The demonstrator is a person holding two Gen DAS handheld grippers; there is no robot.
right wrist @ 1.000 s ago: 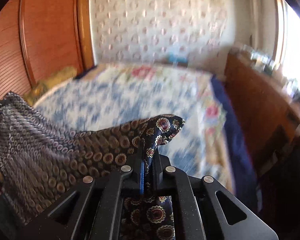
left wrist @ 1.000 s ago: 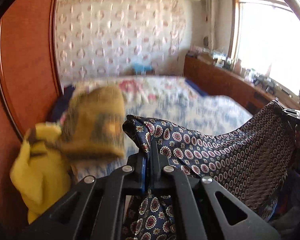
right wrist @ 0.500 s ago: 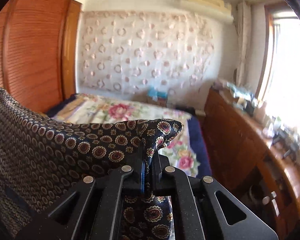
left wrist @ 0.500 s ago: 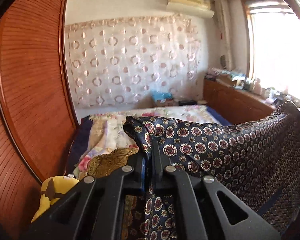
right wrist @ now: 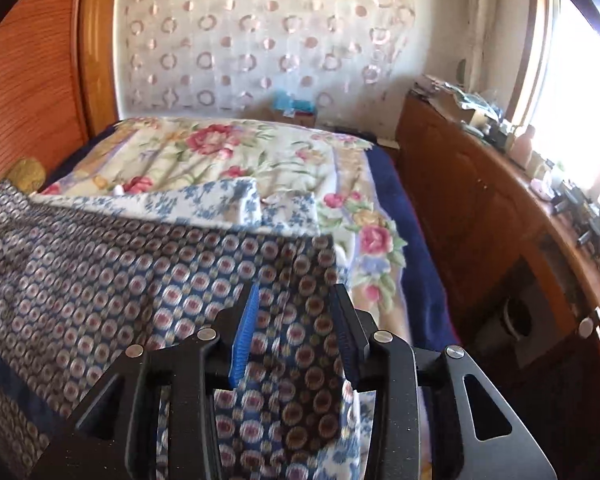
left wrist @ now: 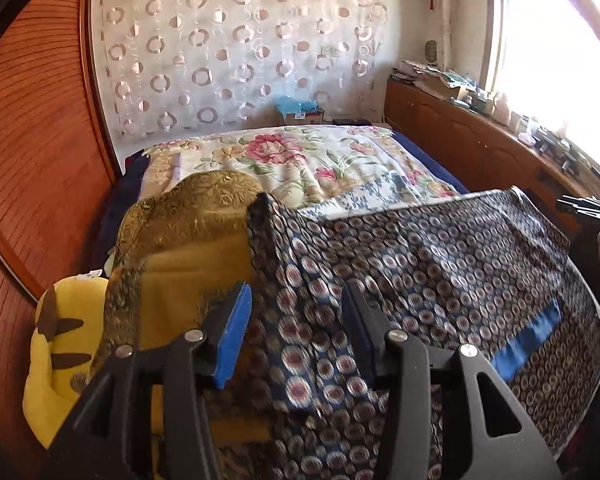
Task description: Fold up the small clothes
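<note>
1 patterned cloth [left wrist: 420, 264] spread on the bed [left wrist: 300, 160] | left gripper [left wrist: 296, 320] fingers opening, cloth between, not pinched | right gripper [right wrist: 296, 320] same | 1 gold cloth [left wrist: 196, 216], 1 yellow plush [left wrist: 60, 344] alongside

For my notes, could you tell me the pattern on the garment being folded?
Navy with small round medallions, clearest from the left wrist.

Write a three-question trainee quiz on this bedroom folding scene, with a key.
1. True or false: the left gripper is clamped shut on the patterned cloth.
2. What lies just left of that cloth in the left wrist view? A) gold brocade garment B) a red towel C) a pair of shoes
3. Fill in: the right gripper has its jaws ____, with cloth between them.

Key: 1 false; 2 A; 3 opening.
</note>
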